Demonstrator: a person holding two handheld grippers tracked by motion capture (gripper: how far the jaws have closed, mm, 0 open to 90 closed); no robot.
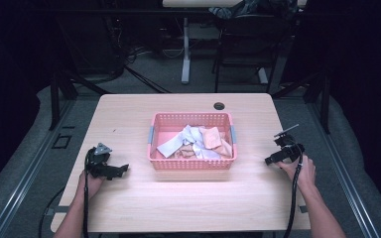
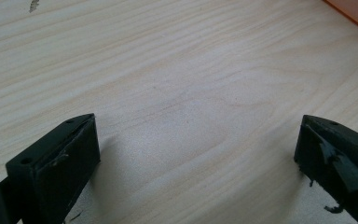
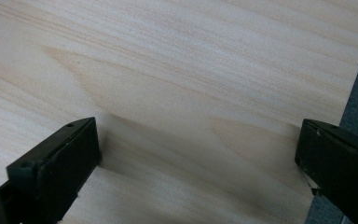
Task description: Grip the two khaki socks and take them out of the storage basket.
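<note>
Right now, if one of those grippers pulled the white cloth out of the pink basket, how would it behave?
The white cloth lies crumpled and draped over other fabrics in the pink basket, so it would probably hang limp. It looks thin, likely light. Being tangled with the peach cloth, it might drag that along.

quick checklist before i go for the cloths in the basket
1. Left gripper open, nothing between jaws: ok.
2. Right gripper open, nothing between jaws: ok.
3. Basket upright, mid-table between the grippers: ok.
4. Cloths inside the basket, reachable from above: ok.
5. Both grippers apart from the basket, low over the table: ok.
6. How many cloths, and whether they are tangled: cannot tell.
</note>
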